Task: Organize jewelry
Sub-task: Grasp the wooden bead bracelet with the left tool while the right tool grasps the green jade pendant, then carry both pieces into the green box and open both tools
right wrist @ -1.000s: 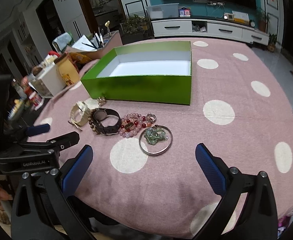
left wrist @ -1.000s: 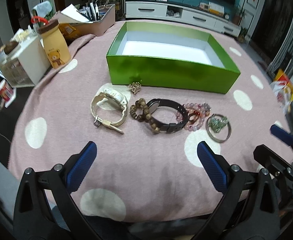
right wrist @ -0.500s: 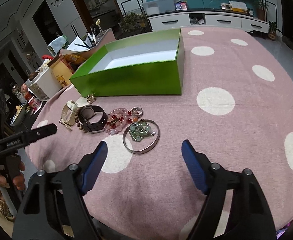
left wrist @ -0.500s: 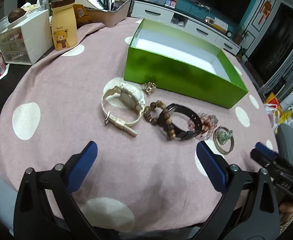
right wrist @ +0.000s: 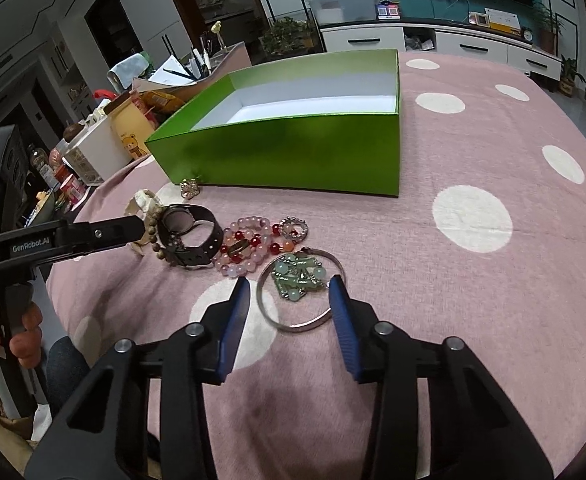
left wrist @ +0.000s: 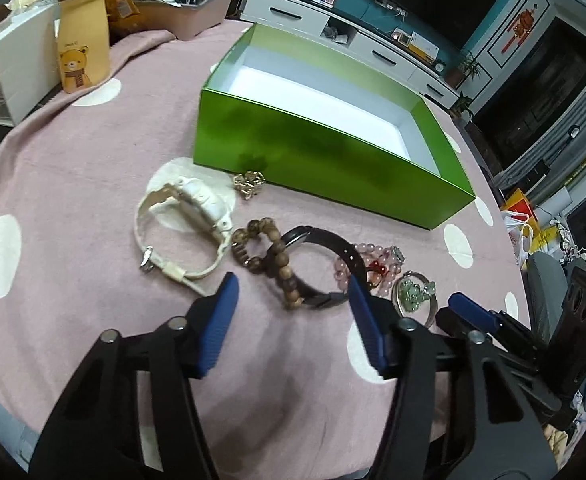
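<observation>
Jewelry lies in a row on the pink dotted cloth before an empty green box (left wrist: 325,152) (right wrist: 293,152). From the left: a white watch (left wrist: 185,224), a small gold piece (left wrist: 249,182), a wooden bead bracelet (left wrist: 269,252), a black watch (left wrist: 325,264) (right wrist: 189,236), a pink and red bead bracelet (right wrist: 249,248), a silver bangle (right wrist: 301,300) with a green bead piece (right wrist: 297,274) inside it. My left gripper (left wrist: 291,296) is open, just before the wooden bracelet and black watch. My right gripper (right wrist: 291,292) is open, its tips either side of the bangle.
A yellow bear jar (left wrist: 83,52), a white drawer unit (left wrist: 9,72) and a pink organiser with pens (left wrist: 189,12) stand at the table's far left. The table edge falls off close behind both grippers. A TV cabinet (right wrist: 433,40) stands beyond the table.
Both grippers have moved forward and down toward the jewelry and their jaws have narrowed. The right one now straddles the bangle; the left one has reached the black watch.
</observation>
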